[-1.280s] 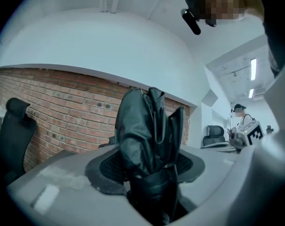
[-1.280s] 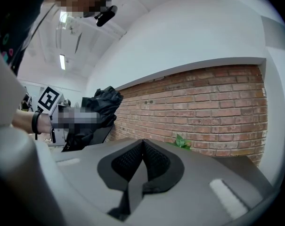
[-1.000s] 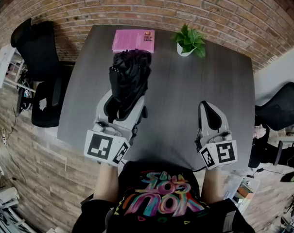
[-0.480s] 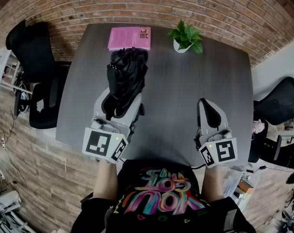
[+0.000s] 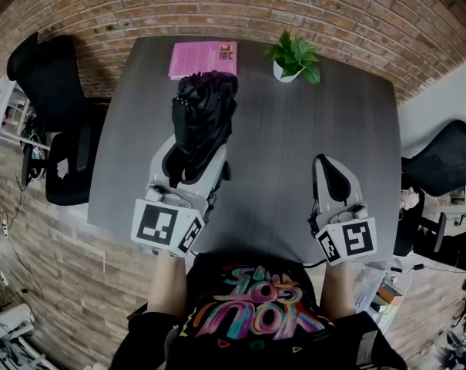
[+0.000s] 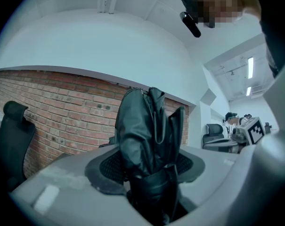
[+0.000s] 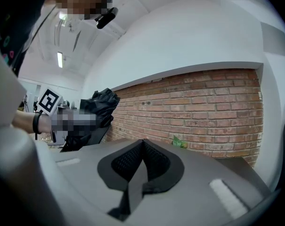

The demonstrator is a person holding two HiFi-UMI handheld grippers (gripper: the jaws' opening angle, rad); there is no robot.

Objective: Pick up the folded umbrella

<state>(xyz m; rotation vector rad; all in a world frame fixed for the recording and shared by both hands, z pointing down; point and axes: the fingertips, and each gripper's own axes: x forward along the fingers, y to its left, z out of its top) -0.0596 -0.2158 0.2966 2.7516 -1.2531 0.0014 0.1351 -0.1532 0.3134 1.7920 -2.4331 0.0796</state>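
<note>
While both grippers point away from the person across the table (image 5: 294,145), only the left gripper (image 5: 194,156) carries anything. Its jaws are clamped on the folded umbrella (image 5: 204,114), a black bundle of crumpled fabric that stands out past the jaw tips over the table's left half, toward its far edge. The left gripper view shows the jaws (image 6: 149,168) pressed on the umbrella's (image 6: 144,131) lower part, with the fabric bunched above them. Whether the umbrella's far end touches the table cannot be told.

The right gripper (image 5: 330,177) is over the table's near right part, well apart from the umbrella. Its own view shows its dark pads (image 7: 142,161) meeting with nothing between them.

At the table's far edge lies a pink book (image 5: 204,58), just beyond the umbrella's tip, and a potted plant (image 5: 296,58) stands to the right of it. A black office chair (image 5: 59,75) stands off the table's left side and another chair (image 5: 448,164) off its right side. A brick wall (image 5: 240,6) runs behind the table's far edge.
</note>
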